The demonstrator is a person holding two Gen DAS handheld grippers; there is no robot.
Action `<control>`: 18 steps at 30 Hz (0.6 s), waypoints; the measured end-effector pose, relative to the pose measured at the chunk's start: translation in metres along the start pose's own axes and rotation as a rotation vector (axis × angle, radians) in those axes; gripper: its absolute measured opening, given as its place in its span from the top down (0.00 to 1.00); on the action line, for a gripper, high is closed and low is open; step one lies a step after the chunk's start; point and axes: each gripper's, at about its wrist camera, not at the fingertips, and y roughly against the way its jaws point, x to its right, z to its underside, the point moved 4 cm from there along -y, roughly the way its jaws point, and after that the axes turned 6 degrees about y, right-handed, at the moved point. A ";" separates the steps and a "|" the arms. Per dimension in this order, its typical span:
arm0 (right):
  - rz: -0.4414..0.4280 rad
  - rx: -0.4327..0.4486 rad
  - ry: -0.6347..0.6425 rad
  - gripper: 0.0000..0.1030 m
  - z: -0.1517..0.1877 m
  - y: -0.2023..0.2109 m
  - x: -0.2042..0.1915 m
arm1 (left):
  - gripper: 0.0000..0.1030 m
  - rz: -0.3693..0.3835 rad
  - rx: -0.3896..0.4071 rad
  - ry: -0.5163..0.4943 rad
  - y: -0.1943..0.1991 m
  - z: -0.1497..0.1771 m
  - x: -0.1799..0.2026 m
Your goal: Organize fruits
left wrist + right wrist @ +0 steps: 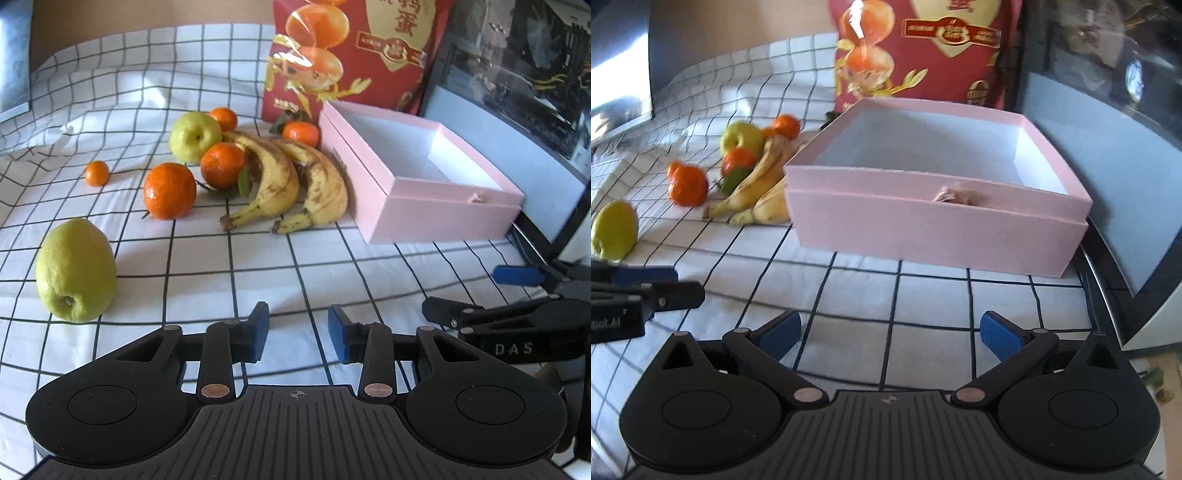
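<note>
Fruit lies on a checked cloth (229,269). Two spotted bananas (284,181) rest beside an empty pink box (443,210), whose inside is white. Several mandarins (170,192) cluster with a green apple (194,136) to their left. A second green fruit (75,271) lies alone, nearer and to the left of my left gripper (299,326), which hovers over bare cloth, open with nothing between its blue pads. My right gripper (891,332) stands wide open and empty just in front of the pink box (923,236). The bananas (757,184) lie to that box's left.
A red bag printed with oranges (351,55) stands behind the box. A dark screen (517,110) leans along the right side, close to the box. Another screen's corner (11,55) shows at the far left. The cloth is wrinkled toward the back.
</note>
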 end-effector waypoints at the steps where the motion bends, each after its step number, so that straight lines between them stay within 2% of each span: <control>1: -0.004 -0.014 0.001 0.00 -0.001 0.000 0.000 | 0.67 0.027 -0.016 0.005 0.002 -0.001 -0.001; 4: 0.006 -0.017 -0.007 0.00 0.001 0.002 -0.001 | 0.67 0.123 -0.024 0.067 0.021 -0.010 -0.010; 7: 0.023 -0.030 -0.026 0.00 0.002 0.004 -0.004 | 0.67 0.145 0.038 0.103 0.048 -0.025 -0.023; 9: -0.006 -0.025 -0.014 0.00 0.001 0.006 -0.010 | 0.67 0.123 0.074 0.132 0.065 -0.037 -0.038; 12: -0.086 -0.084 0.064 0.01 -0.008 0.003 -0.025 | 0.67 0.037 0.111 0.212 0.082 -0.055 -0.074; 13: -0.110 -0.098 0.078 0.08 -0.013 0.003 -0.031 | 0.67 0.003 0.121 0.252 0.087 -0.060 -0.089; 18: -0.270 0.014 0.094 0.10 -0.055 0.021 -0.073 | 0.68 -0.118 0.163 0.437 0.105 -0.067 -0.163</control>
